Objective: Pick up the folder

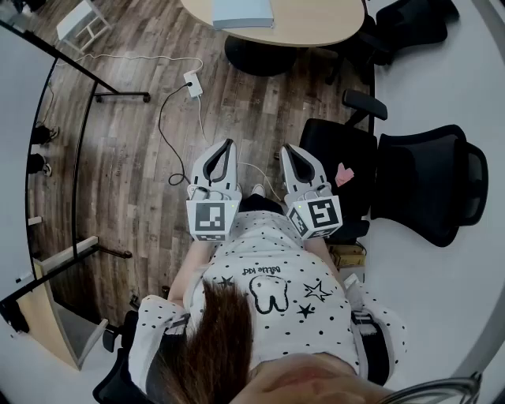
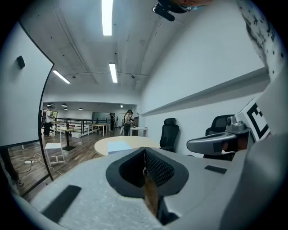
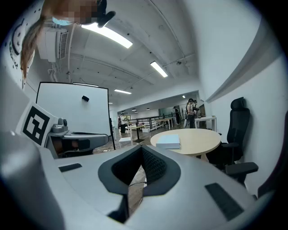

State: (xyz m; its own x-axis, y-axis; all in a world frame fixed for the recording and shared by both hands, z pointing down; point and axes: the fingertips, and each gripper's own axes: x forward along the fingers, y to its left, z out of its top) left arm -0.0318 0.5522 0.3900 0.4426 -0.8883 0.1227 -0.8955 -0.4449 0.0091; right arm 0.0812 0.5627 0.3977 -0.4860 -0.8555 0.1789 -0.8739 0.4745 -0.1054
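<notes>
My left claw and right claw are both clenched on nothing. The folder lies flat on the round table, well ahead. If I arrive with them clenched, I'd likely shove it along instead of gripping it.

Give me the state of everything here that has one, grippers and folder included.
Left grey two-jaw gripper: shut, empty.
Right grey two-jaw gripper: shut, empty.
Pale blue flat folder: closed, lying flat on the round beige table, untouched.
Black office chair: unoccupied.
</notes>
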